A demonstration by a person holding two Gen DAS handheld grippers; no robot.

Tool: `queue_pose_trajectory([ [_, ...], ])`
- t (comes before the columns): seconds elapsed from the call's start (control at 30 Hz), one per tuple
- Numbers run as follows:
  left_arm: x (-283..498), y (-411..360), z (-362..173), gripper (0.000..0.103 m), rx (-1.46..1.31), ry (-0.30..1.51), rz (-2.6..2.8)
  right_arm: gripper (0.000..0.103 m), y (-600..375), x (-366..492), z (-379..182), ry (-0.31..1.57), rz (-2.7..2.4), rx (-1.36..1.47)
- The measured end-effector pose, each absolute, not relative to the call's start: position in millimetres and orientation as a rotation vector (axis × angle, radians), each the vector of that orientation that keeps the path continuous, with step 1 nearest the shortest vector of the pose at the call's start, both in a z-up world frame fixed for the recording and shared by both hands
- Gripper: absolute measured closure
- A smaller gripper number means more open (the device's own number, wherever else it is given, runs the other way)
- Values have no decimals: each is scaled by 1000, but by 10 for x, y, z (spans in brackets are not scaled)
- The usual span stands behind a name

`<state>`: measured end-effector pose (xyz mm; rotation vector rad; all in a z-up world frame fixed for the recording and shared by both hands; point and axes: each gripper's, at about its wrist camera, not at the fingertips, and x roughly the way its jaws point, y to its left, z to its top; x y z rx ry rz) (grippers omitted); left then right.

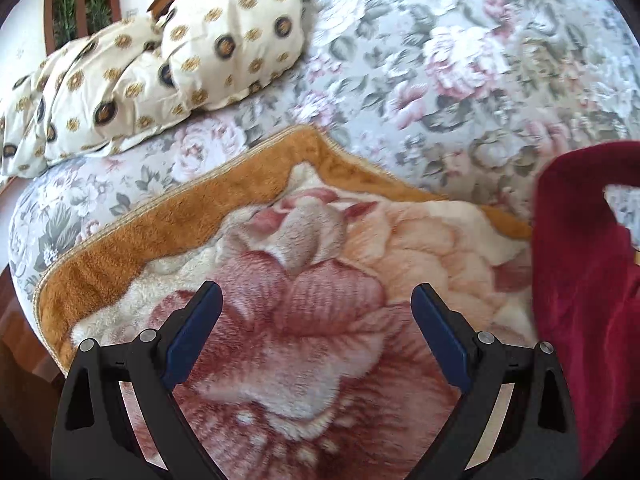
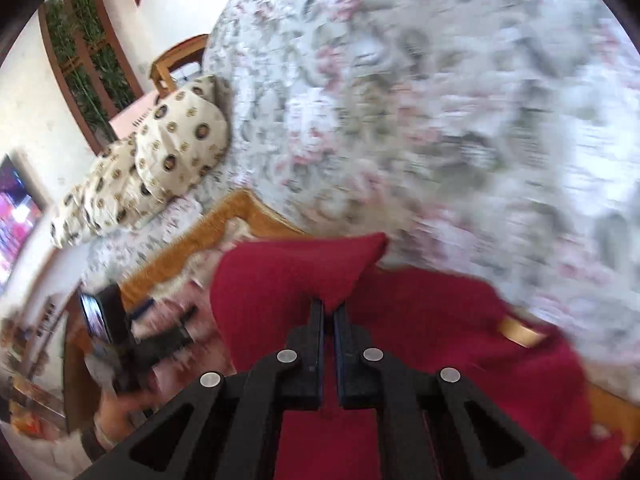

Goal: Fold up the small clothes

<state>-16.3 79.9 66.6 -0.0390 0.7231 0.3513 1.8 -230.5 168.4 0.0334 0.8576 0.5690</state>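
A dark red garment (image 2: 420, 320) lies on a plush blanket on the bed. My right gripper (image 2: 329, 308) is shut on a fold of the red garment and holds it lifted, the cloth draping over the fingertips. In the left wrist view the garment (image 1: 580, 280) hangs at the right edge. My left gripper (image 1: 316, 296) is open and empty above the blanket, left of the garment. The left gripper also shows, blurred, in the right wrist view (image 2: 156, 332).
The plush blanket (image 1: 280, 300) with an orange border and rose print covers the near part of the floral bedspread (image 1: 440, 60). Cream patterned pillows (image 1: 160, 68) lie at the far left. A wooden chair (image 2: 176, 60) and a screen (image 2: 16, 216) stand beyond.
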Motion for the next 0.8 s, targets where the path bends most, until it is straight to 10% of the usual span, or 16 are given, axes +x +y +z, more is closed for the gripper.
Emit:
queue_pose_trajectory([
  [0.4, -221, -104, 985, 7, 24, 697, 46, 96, -3642, -394, 1108, 1064, 150, -59],
  [0.8, -65, 22, 711, 7, 104, 708, 151, 94, -2140, -144, 1215, 923, 543, 109],
])
